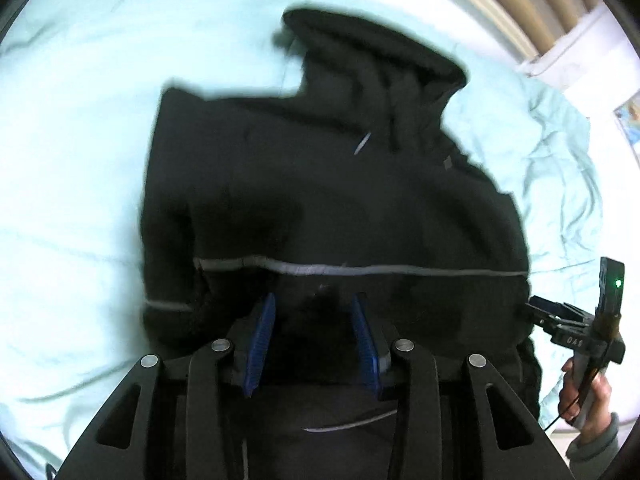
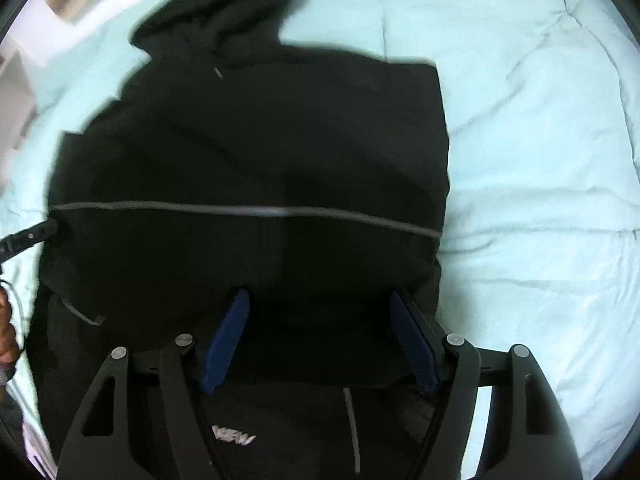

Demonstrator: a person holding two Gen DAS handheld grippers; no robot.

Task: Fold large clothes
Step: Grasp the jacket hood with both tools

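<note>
A black hooded jacket [image 1: 320, 184] lies on a pale mint bed sheet [image 1: 80, 160], its hood [image 1: 380, 60] at the far end. A thin grey stripe [image 1: 400, 269] crosses its body. My left gripper [image 1: 313, 300] hovers over the near part of the jacket, blue pads [image 1: 262, 344] apart and pressing on nothing. In the right wrist view the same jacket [image 2: 260, 140] fills the middle, with my right gripper [image 2: 318, 294] above its near edge, pads [image 2: 412, 344] spread wide and nothing clamped. Each gripper shows in the other's view, at the jacket's side edges: right gripper [image 1: 538, 310], left gripper [image 2: 48, 226].
The wrinkled sheet [image 2: 540, 160] spreads out wide on both sides of the jacket. Wooden slats [image 1: 520, 0] and a white piece of furniture [image 1: 580, 48] stand beyond the far right of the bed. A hand [image 1: 592, 396] in a grey sleeve holds the right gripper's handle.
</note>
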